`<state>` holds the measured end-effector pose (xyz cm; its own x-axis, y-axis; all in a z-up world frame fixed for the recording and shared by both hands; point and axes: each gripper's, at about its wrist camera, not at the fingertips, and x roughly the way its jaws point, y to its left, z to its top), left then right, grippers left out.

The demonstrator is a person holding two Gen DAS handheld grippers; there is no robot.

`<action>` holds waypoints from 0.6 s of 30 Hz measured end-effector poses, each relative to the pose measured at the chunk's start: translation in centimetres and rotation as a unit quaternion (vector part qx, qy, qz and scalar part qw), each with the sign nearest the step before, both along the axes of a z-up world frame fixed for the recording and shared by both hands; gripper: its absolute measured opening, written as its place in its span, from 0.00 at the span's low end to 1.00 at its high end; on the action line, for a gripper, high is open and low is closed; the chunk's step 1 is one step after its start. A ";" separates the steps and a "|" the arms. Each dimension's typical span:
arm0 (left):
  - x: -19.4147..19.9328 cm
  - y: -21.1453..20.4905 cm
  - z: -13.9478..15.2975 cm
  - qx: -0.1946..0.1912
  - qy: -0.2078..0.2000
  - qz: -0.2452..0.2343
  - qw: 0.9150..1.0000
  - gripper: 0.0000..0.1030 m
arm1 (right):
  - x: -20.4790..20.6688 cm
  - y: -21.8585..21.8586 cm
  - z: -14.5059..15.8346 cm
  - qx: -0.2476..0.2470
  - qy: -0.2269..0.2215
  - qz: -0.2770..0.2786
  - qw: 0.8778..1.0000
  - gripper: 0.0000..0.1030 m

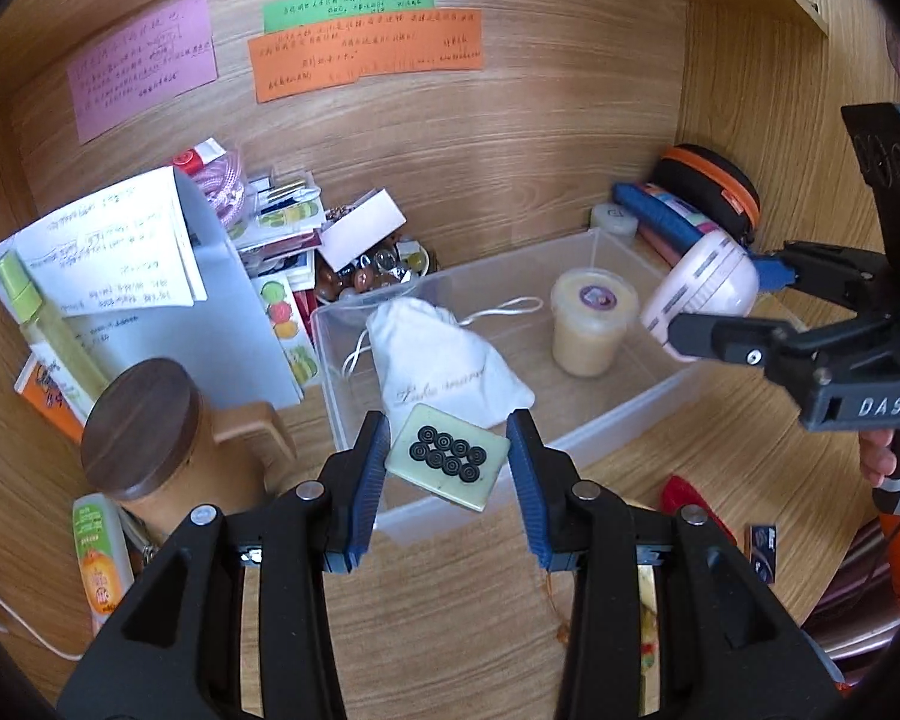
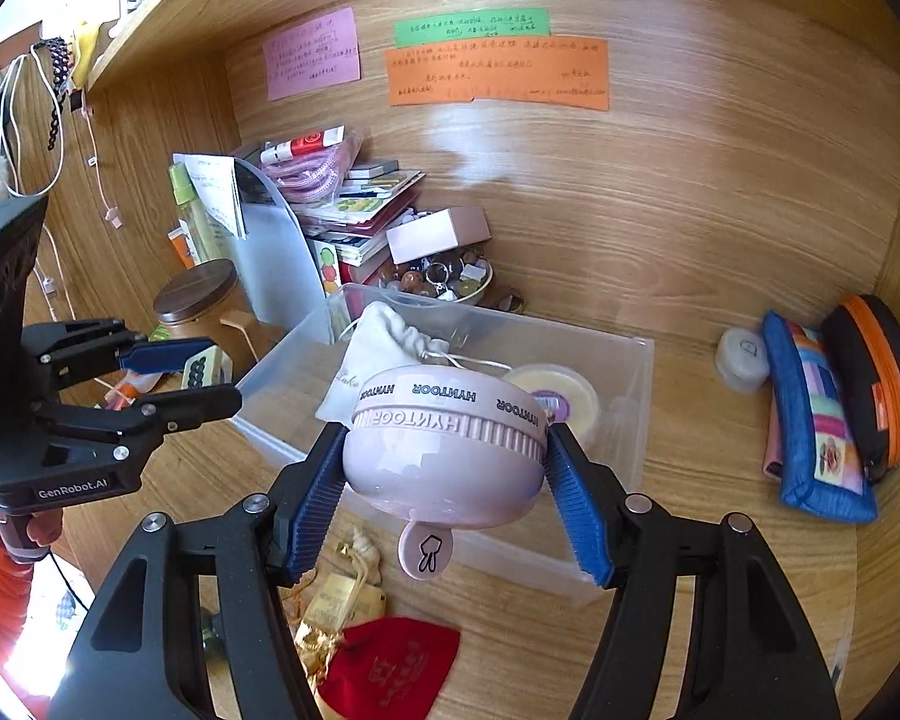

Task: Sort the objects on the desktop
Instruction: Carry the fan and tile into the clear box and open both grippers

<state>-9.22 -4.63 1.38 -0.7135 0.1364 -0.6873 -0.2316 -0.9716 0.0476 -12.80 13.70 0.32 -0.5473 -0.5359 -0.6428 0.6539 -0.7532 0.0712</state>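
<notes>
My left gripper (image 1: pixel 448 467) is shut on a pale green mahjong tile (image 1: pixel 447 464) with black rings, held over the near rim of a clear plastic bin (image 1: pixel 624 426). The tile also shows in the right wrist view (image 2: pixel 205 369), with the left gripper (image 2: pixel 195 378) beside the bin's left end. My right gripper (image 2: pixel 444 480) is shut on a round pink HYNTOOR device (image 2: pixel 444 450) above the bin (image 2: pixel 630 360); in the left wrist view the device (image 1: pixel 705 294) and right gripper (image 1: pixel 732 300) hang at the bin's right end. Inside lie a white drawstring pouch (image 1: pixel 444 360) and a cream jar (image 1: pixel 591 321).
A wooden-lidded mug (image 1: pixel 150 438), papers (image 1: pixel 108 252), a stack of booklets and a bowl of trinkets (image 2: pixel 444 282) stand left and behind the bin. A blue pouch (image 2: pixel 816 414), a black-orange case (image 2: pixel 876 378) and a small white box (image 2: pixel 741 357) lie right. A red pouch (image 2: pixel 390 666) lies in front.
</notes>
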 end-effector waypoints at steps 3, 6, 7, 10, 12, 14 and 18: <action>-0.8 -0.1 0.0 0.006 -0.006 -0.001 1.000 0.39 | -0.5 -0.6 -0.1 0.005 0.003 0.005 1.000 0.60; -1.7 -0.3 -0.4 0.009 -0.015 -0.001 1.000 0.39 | -1.1 -1.3 -0.4 0.005 -0.005 0.010 1.000 0.60; -2.1 -0.4 -0.6 0.010 -0.019 -0.002 1.000 0.39 | -1.4 -1.5 -0.6 0.006 -0.010 0.013 1.000 0.60; -2.7 -0.5 -1.1 0.014 -0.027 -0.004 1.000 0.39 | -1.8 -2.2 -1.2 0.017 -0.013 0.017 1.000 0.60; -3.0 -0.6 -1.4 0.015 -0.031 -0.005 0.999 0.39 | -2.1 -2.7 -1.6 0.023 -0.017 0.021 0.999 0.60; -3.5 -0.6 -1.7 0.015 -0.036 -0.007 0.999 0.39 | -2.4 -3.1 -2.0 0.029 -0.020 0.023 0.999 0.60; -4.4 -0.6 -2.1 0.016 -0.043 -0.008 0.999 0.39 | -3.1 -3.9 -2.7 0.041 -0.026 0.027 0.998 0.60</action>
<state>-13.62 -5.26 -0.73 -0.6494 0.1701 -0.7412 -0.2486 -0.9686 -0.0045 -15.94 9.76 -2.37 -0.4831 -0.5076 -0.7134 0.6908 -0.7216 0.0456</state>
